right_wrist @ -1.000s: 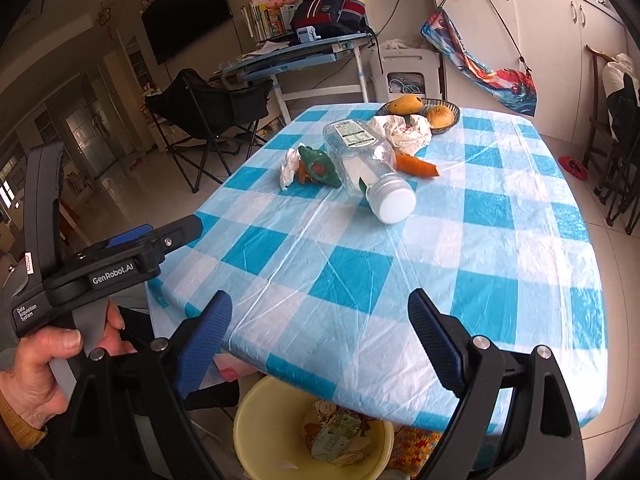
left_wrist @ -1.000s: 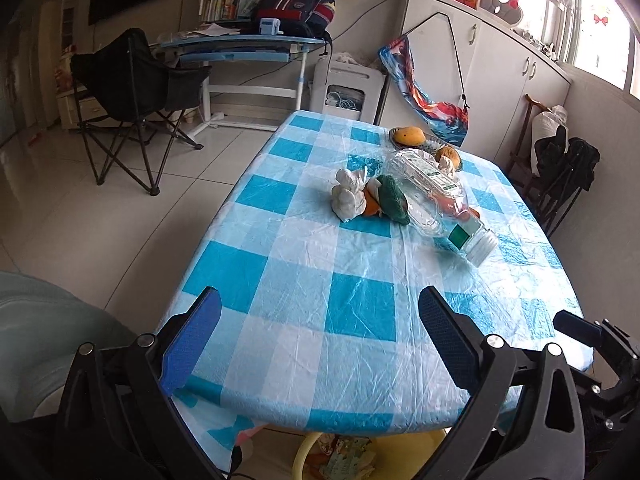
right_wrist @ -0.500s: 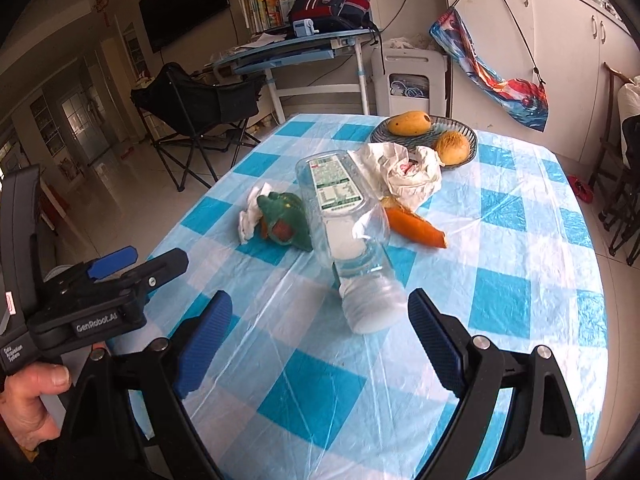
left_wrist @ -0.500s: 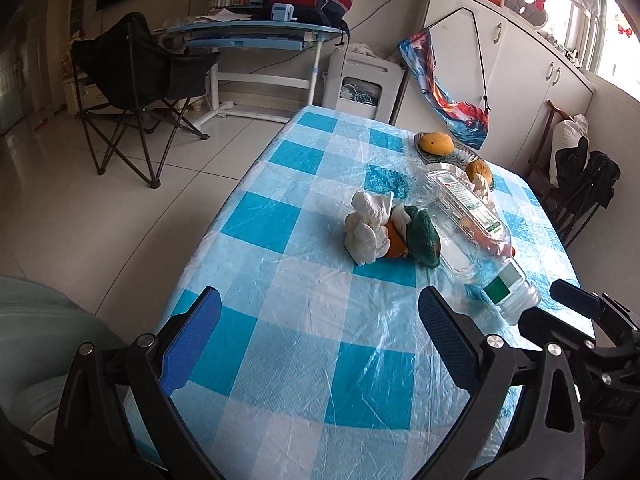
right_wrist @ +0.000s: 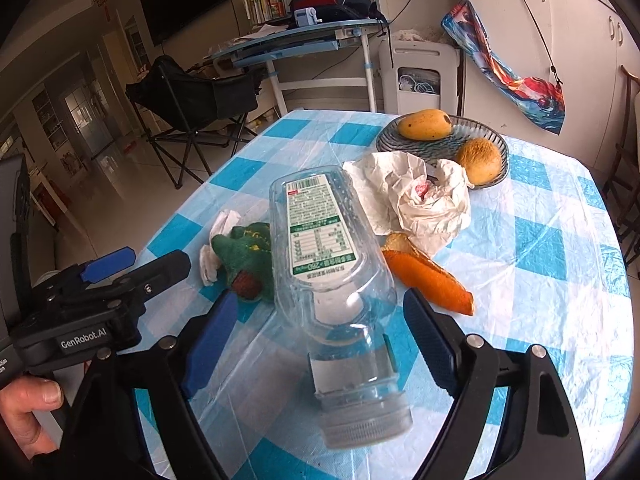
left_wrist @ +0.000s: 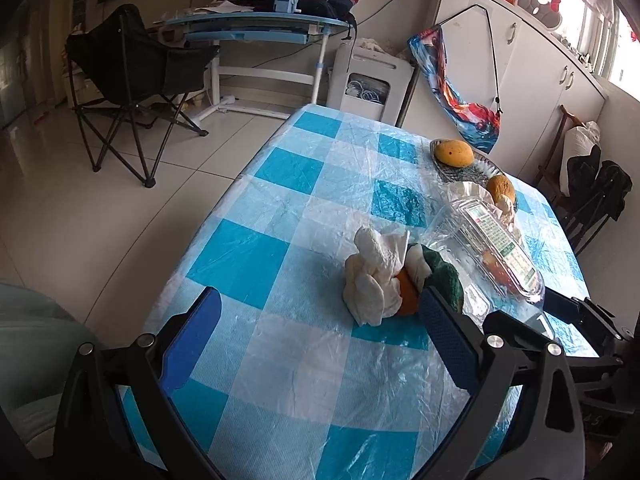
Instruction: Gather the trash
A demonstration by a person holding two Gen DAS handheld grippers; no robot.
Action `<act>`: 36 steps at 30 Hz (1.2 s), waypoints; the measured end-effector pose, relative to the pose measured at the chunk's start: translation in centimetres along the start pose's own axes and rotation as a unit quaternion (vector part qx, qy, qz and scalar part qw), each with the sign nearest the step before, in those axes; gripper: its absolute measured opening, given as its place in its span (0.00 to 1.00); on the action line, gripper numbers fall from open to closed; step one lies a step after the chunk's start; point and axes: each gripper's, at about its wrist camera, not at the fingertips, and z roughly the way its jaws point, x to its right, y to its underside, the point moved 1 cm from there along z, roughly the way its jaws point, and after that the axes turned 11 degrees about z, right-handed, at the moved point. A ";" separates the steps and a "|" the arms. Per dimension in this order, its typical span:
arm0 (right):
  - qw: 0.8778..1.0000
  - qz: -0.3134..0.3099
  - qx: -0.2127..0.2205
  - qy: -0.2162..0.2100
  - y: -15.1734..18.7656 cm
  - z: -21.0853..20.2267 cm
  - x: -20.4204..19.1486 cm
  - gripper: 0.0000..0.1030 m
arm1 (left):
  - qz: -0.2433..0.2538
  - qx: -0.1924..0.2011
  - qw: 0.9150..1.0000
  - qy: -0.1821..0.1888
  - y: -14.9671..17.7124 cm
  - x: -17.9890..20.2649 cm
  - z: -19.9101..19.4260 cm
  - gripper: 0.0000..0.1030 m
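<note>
Right wrist view: the right gripper (right_wrist: 316, 322) straddles the clear bottle (right_wrist: 332, 280), jaws just narrowing, pads not touching. Left gripper (left_wrist: 320, 320) gapes empty near the tissue (left_wrist: 374, 274).

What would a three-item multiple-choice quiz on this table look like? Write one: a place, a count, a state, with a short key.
1. Where does the orange peel lie?
A. In the fruit dish
B. On the tablecloth, beside the plastic bottle
C. On the folding chair

2. How many fruits sit in the fruit dish?
A. Two
B. Four
C. None

3. How does the plastic bottle stand with the right gripper?
A. Upright, well clear of it
B. Lying on its side, between the open pads, not pressed
C. Lifted off the table, clamped

Key:
1 B: the peel rests on the tablecloth, just right of the bottle.
2 A: a mango and one rounder fruit.
3 B: the bottle lies cap toward the camera, with a gap showing at each pad.
</note>
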 end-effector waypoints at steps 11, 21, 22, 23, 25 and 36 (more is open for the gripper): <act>1.000 0.012 -0.028 -0.007 0.5 1.0 0.7 0.57 | -0.007 -0.030 0.999 0.032 -0.7 0.4 3.1 0.64; 0.999 0.019 -0.038 -0.003 1.7 -1.1 1.1 0.57 | 0.023 -0.036 0.997 0.063 1.0 0.7 0.7 0.18; 0.999 0.020 -0.038 -0.002 1.7 -1.2 1.1 0.57 | 0.024 -0.035 0.997 0.064 1.3 0.5 0.1 0.17; 0.999 0.021 -0.039 -0.001 2.0 -1.4 1.1 0.57 | 0.025 -0.034 0.997 0.067 1.7 0.5 -0.4 0.17; 0.999 0.024 -0.041 0.001 2.5 -1.9 1.1 0.57 | 0.029 -0.032 0.996 0.072 2.6 0.5 -1.6 0.17; 0.998 0.041 -0.050 0.007 5.9 -5.4 1.7 0.57 | 0.062 -0.032 0.991 0.114 7.7 1.6 -6.5 0.21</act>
